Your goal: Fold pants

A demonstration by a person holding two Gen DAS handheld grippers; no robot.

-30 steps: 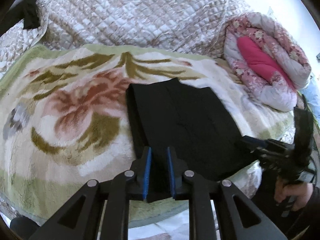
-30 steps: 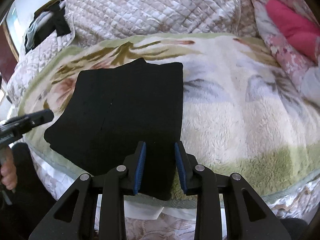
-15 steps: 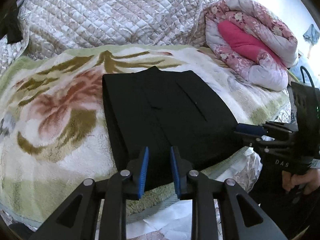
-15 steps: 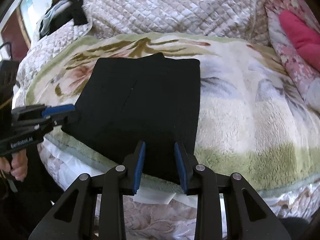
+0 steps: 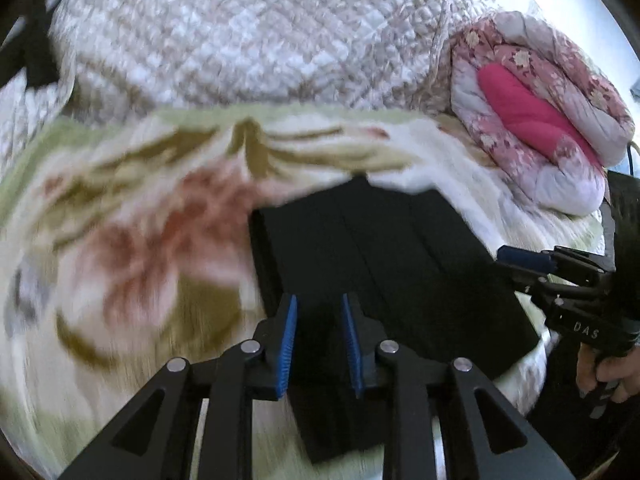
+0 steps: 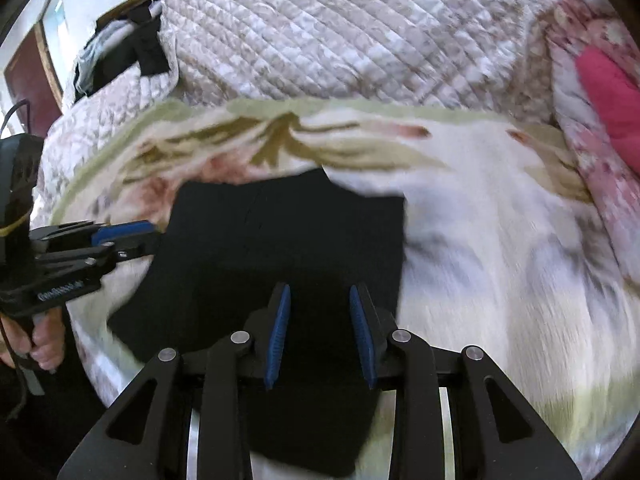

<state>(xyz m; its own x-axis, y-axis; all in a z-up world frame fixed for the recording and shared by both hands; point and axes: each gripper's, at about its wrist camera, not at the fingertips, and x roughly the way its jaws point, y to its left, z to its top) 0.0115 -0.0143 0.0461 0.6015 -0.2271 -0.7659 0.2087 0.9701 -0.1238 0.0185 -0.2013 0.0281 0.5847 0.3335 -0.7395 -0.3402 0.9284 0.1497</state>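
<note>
Pants (image 5: pixel 384 264) lie folded on floral blanket (image 5: pixel 132 240); left tool (image 5: pixel 318 344) and right tool (image 6: pixel 320 332) apparently released above them

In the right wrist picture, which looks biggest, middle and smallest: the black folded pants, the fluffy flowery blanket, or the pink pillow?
1. Fluffy flowery blanket
2. Black folded pants
3. Pink pillow, though the picture's edge cuts it off, so its real size is unsure.

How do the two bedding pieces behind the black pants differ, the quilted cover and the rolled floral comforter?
The quilted cover is pale beige-white with a diamond stitch and lies spread broadly behind the floral blanket; the rolled floral comforter is pink-patterned, bundled up, showing a bright pink lining, off to the right. Both are padded bedding and sit apart from the black pants.
</note>
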